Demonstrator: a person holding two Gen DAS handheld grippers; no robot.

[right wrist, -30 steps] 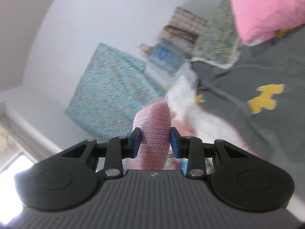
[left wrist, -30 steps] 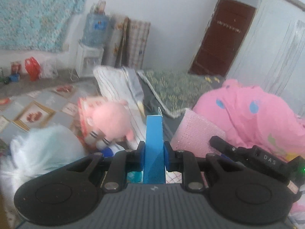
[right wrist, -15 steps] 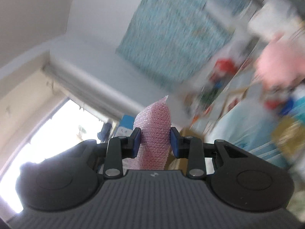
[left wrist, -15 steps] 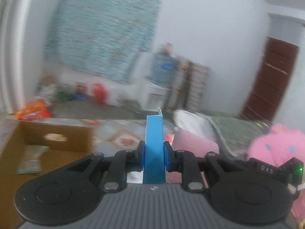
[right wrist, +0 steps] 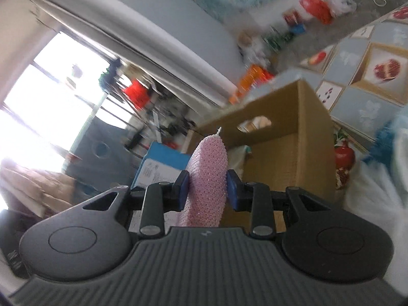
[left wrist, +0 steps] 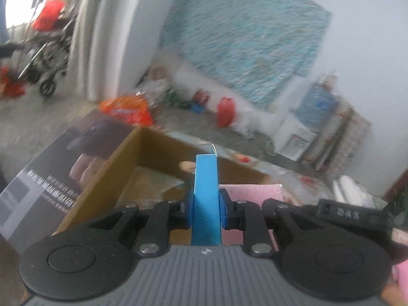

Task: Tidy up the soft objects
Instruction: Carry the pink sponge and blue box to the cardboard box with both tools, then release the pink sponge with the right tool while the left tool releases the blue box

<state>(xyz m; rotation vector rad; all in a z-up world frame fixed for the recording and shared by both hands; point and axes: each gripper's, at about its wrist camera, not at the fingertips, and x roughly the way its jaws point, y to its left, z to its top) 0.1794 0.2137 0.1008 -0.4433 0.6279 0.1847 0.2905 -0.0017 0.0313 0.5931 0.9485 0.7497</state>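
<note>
**Inspector A:** We find the left gripper (left wrist: 206,210) clamped narrow on a flat blue packet (left wrist: 206,199), which stands upright between the pads. The open cardboard box (left wrist: 122,168) lies ahead, from ten to twelve o'clock of the jaws.

**Inspector B:** Agreed. The right gripper (right wrist: 206,187) is closed on a pink beaded pouch (right wrist: 207,178); the box (right wrist: 288,137) sits at one o'clock beyond it, and the blue packet (right wrist: 163,163) shows at ten o'clock.

**Inspector A:** Handling, in our judgement: the pouch looks soft and light, bulging slightly above the pads, so it should yield under grip. Its textured surface ought to resist slipping.

**Inspector B:** The packet appears thin, light and fairly stiff. We judge mid-body holds, as now, suitable for both. One item already rests inside the box; what it is, we cannot tell.
</note>
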